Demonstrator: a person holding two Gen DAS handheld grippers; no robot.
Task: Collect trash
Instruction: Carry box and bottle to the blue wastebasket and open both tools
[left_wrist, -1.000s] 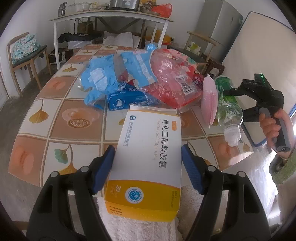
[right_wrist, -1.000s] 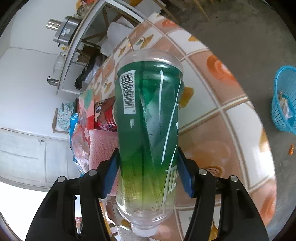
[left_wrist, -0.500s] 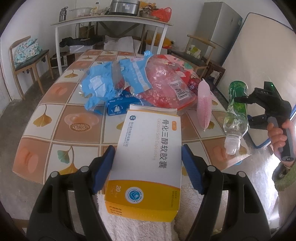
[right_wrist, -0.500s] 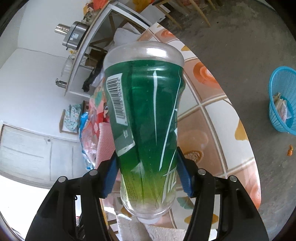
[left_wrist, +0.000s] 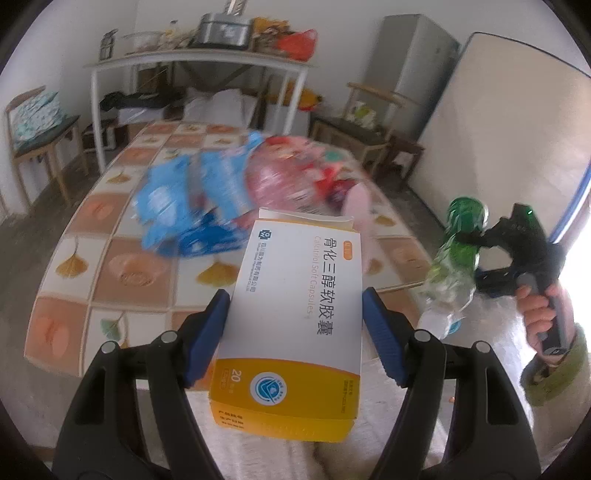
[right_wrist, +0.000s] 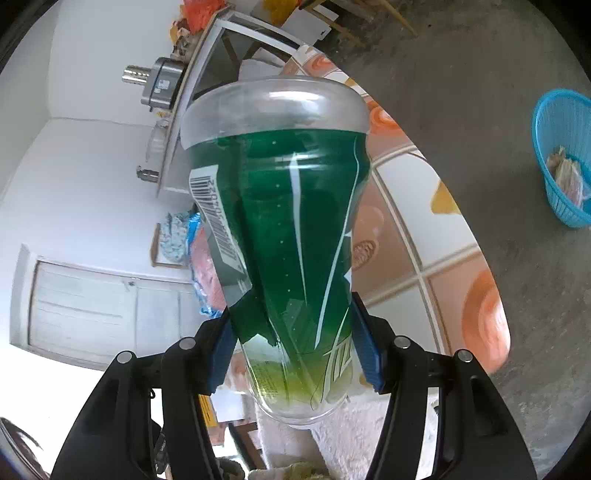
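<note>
Bare concrete floor (right_wrist: 498, 74) and white walls surround a tiled dining table (left_wrist: 122, 266) patterned with ginkgo leaves, and off to the side of it on the floor stands a blue plastic basket (right_wrist: 546, 155) with some scraps already inside, most likely where the trash goes. On the table a heap of blue and pink plastic wrappers (left_wrist: 229, 192) waits to be collected.

Both hands are loaded, so the step in hand looks like the carry to the basket. To do it well, the person should hold both grips firm and level until each item is right over the basket's mouth, then release one at a time; the basket sits low, so a drop from high up could bounce the bottle out. The bottle is smooth and slightly crushed, so it may slip if the squeeze slackens.

The right gripper (right_wrist: 291, 343) pinches a green plastic soda bottle (right_wrist: 288, 236) across its lower body, base pointing away from the camera, angled downward over the table's edge; in the left view the person's hand (left_wrist: 535, 310) wraps the handle. The left gripper (left_wrist: 295, 317) clamps a white and yellow medicine box (left_wrist: 295, 317) by its long sides, its blue pads (left_wrist: 207, 332) against the card, held tilted down above the near table edge.
</note>
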